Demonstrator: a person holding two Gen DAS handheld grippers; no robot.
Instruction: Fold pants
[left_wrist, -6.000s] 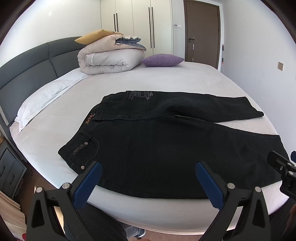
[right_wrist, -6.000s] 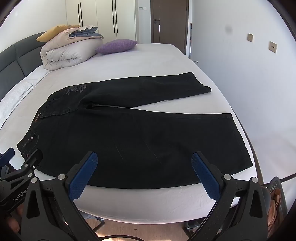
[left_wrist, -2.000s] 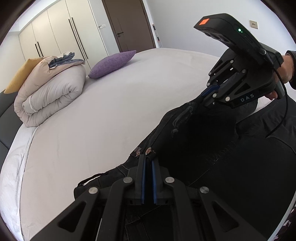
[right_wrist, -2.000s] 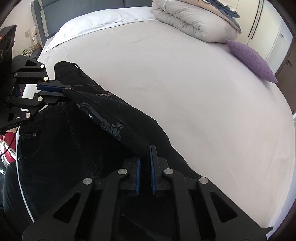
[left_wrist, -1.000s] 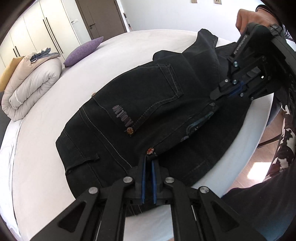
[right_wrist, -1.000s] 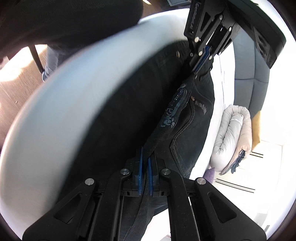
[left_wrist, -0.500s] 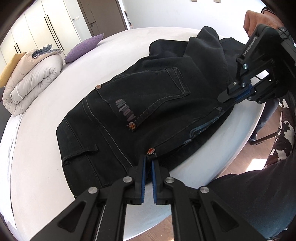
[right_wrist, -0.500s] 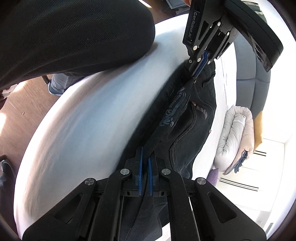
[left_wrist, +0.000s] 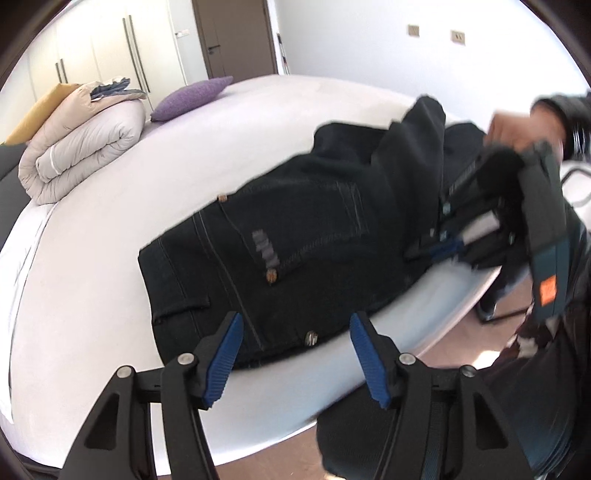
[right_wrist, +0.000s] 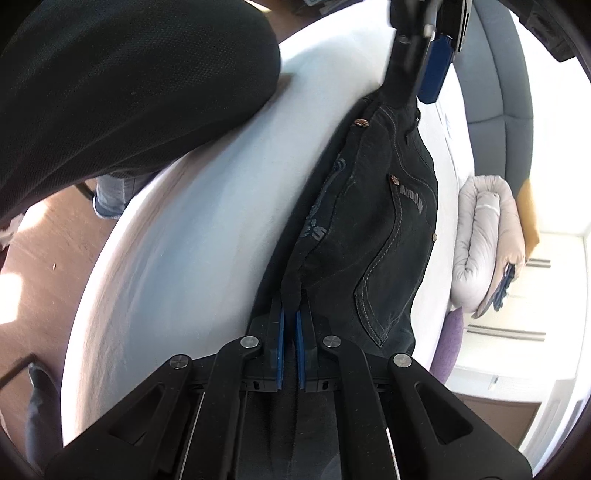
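Observation:
Black jeans (left_wrist: 295, 240) lie folded lengthwise, one leg over the other, near the bed's front edge, back pocket up. My left gripper (left_wrist: 295, 336) is open and empty just in front of the waistband corner. My right gripper (right_wrist: 290, 321) is shut on the jeans' folded edge (right_wrist: 295, 273) near the crotch; it also shows at the right of the left wrist view (left_wrist: 439, 247). The jeans (right_wrist: 384, 229) run away from it toward the left gripper (right_wrist: 424, 55) at the top.
The white bed (left_wrist: 92, 258) has a rolled duvet (left_wrist: 81, 144), a purple pillow (left_wrist: 192, 98) and a yellow pillow at its far side. The person's dark-clothed body (right_wrist: 110, 81) stands close at the bed edge. Wood floor (right_wrist: 44, 236) lies beyond the edge.
My left gripper has opened, let go of the waistband and drawn back. The right gripper still holds the folded edge low on the bed.

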